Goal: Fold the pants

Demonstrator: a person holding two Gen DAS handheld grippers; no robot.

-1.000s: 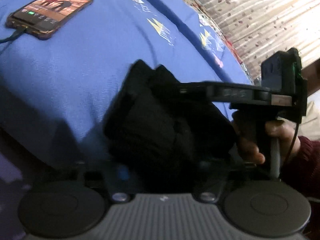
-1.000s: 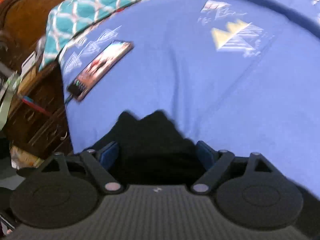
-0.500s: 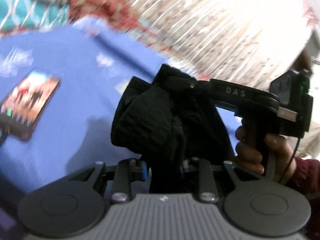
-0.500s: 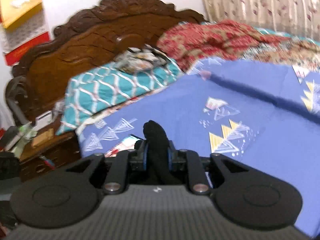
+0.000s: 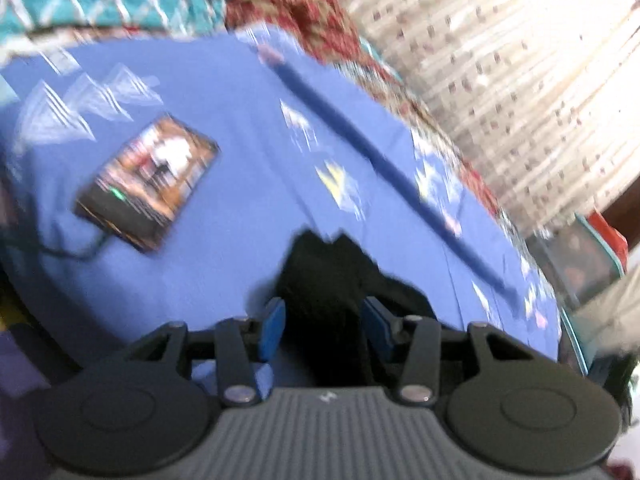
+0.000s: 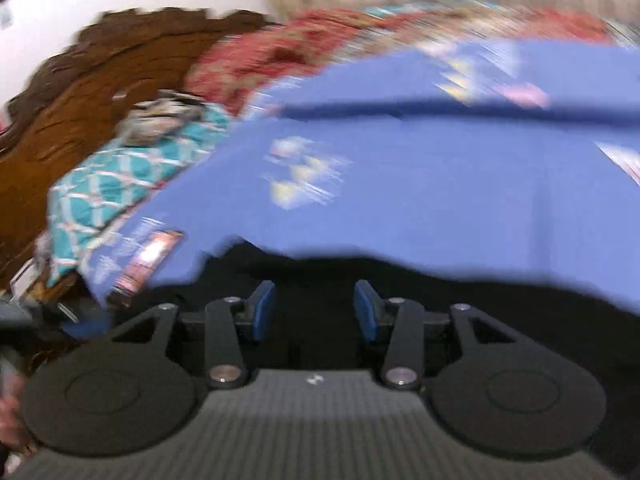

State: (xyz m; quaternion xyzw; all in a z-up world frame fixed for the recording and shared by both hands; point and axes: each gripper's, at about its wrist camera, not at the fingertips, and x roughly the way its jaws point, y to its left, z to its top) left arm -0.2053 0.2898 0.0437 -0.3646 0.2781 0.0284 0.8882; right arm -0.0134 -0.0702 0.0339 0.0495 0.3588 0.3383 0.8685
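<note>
You are letting go: both tools' jaws have just been opening. The left tool (image 5: 323,328) and the right tool (image 6: 315,310) are standing partly open over the black pants (image 5: 336,280), pads clear. The pants are lying bunched on the blue bedsheet (image 5: 240,240), nearer you than the phone (image 5: 148,184). Fold probably set down.

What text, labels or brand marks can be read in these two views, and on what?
None legible.
Lit phone screen on the blue bedsheet: too blurred to read.
Small pale mark on the left gripper's grey ribbed body: unreadable.
Same mark on the right gripper's body: unreadable.
</note>
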